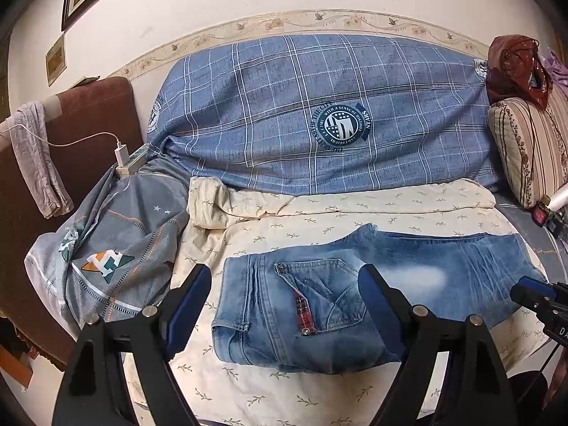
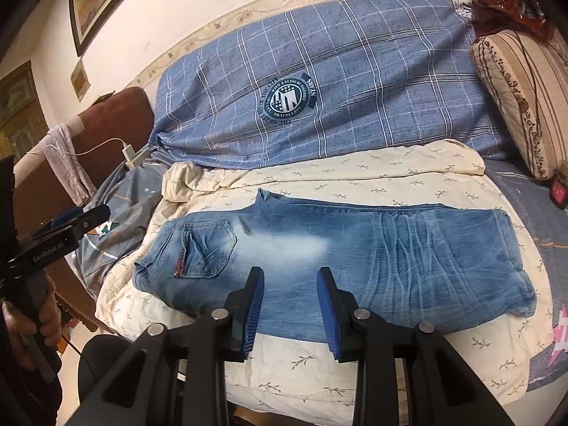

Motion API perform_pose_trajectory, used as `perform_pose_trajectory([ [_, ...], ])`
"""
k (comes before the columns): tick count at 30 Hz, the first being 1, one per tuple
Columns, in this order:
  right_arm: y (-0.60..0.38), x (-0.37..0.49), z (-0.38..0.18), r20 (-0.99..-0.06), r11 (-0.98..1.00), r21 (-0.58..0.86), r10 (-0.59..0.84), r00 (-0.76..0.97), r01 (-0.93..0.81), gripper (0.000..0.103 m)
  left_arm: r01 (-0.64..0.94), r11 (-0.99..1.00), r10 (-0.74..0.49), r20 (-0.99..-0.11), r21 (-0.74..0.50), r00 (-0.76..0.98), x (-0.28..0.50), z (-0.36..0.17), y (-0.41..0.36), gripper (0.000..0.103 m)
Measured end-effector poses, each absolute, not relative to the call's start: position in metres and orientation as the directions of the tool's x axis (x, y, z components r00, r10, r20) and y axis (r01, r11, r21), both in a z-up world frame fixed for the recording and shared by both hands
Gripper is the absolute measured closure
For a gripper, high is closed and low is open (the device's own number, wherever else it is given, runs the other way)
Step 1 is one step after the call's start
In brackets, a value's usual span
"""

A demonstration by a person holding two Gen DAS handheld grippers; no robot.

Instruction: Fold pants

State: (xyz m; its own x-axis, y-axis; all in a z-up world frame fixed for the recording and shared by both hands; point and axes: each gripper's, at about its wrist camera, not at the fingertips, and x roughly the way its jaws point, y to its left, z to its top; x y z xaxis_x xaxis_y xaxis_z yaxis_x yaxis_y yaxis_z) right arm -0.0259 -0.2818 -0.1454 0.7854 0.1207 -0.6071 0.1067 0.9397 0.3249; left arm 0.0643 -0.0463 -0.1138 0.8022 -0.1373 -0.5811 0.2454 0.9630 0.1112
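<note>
One pair of blue jeans [image 2: 340, 248] lies flat on the cream sheet [image 2: 355, 362], legs stacked. Two grippers float near its front edge. The left gripper [image 1: 284, 298] is spread wide and holds nothing. The right gripper [image 2: 291, 305] is narrow and empty too. One striped pillow [image 2: 525, 103] sits behind

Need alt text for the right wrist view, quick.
Faded blue denim jeans lie flat, legs stacked, on a cream leaf-print sheet, waistband at the left. The right tongs hover over their near edge, empty, blue pads apart; a blue checked duvet lies behind.
</note>
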Motion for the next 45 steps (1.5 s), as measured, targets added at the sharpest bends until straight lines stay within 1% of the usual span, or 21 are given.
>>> perform_pose_trajectory([
  [12, -0.271, -0.025, -0.147, -0.616, 0.946, 0.31, 0.126, 0.778, 0.093, 0.07, 0.226, 0.968, -0.13, -0.565, 0.104, 0.815, 0.059, -0.111, -0.036, 0.018],
  [25, -0.242, -0.021, -0.13, -0.595, 0.959, 0.283, 0.154, 0.789, 0.026, 0.07, 0.16, 0.984, -0.103, -0.478, 0.082, 0.873, 0.046, -0.082, -0.002, 0.018],
  [37, -0.233, -0.023, -0.125, -0.591, 0.962, 0.271, 0.158, 0.791, 0.011, 0.07, 0.146, 0.986, -0.093, -0.465, 0.079, 0.881, 0.039, -0.078, 0.006, 0.018],
  [45, -0.23, -0.023, -0.123, -0.589, 0.963, 0.271, 0.165, 0.791, 0.001, 0.07, 0.105, 0.992, -0.06, -0.445, 0.077, 0.894, 0.034, -0.072, 0.021, 0.018],
])
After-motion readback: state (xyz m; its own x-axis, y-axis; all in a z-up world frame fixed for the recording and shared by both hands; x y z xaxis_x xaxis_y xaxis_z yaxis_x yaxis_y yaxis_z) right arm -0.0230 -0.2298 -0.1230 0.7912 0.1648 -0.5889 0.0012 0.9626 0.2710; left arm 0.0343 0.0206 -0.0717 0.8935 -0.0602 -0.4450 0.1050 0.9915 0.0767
